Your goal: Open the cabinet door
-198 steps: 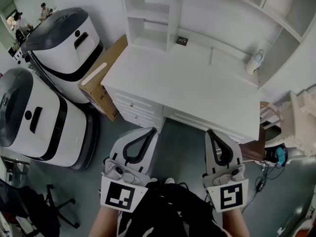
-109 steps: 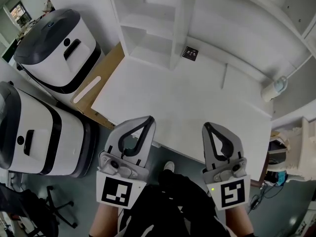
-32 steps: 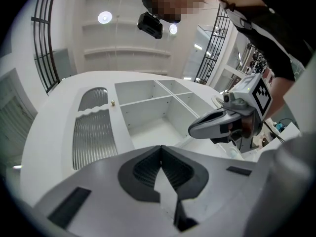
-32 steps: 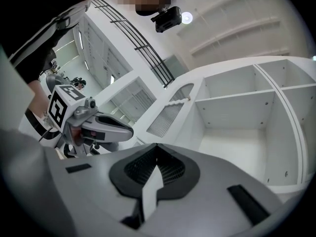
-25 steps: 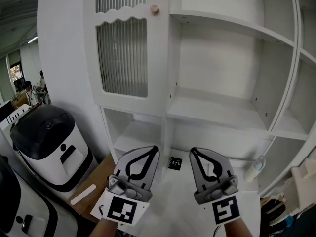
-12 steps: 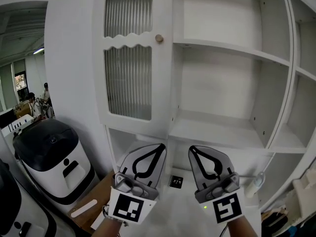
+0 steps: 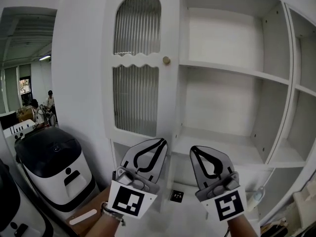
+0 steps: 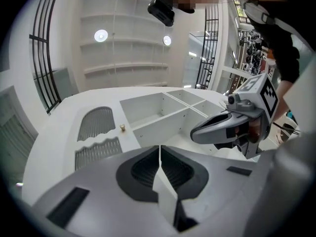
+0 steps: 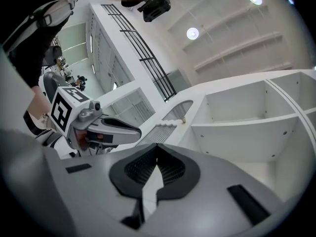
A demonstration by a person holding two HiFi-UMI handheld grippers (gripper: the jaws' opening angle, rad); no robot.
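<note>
Both grippers are held side by side below the white cabinet, their tips pointing up toward it. The left gripper (image 7: 159,143) has its jaws pressed together with nothing between them. The right gripper (image 7: 194,150) is likewise closed and empty. The cabinet door (image 7: 140,68), with ribbed glass panels, stands closed above the left gripper, apart from it. Its small round knob (image 7: 167,60) sits at the door's right edge, well above the gap between the two grippers. Open shelves (image 7: 232,71) rise above the right gripper.
</note>
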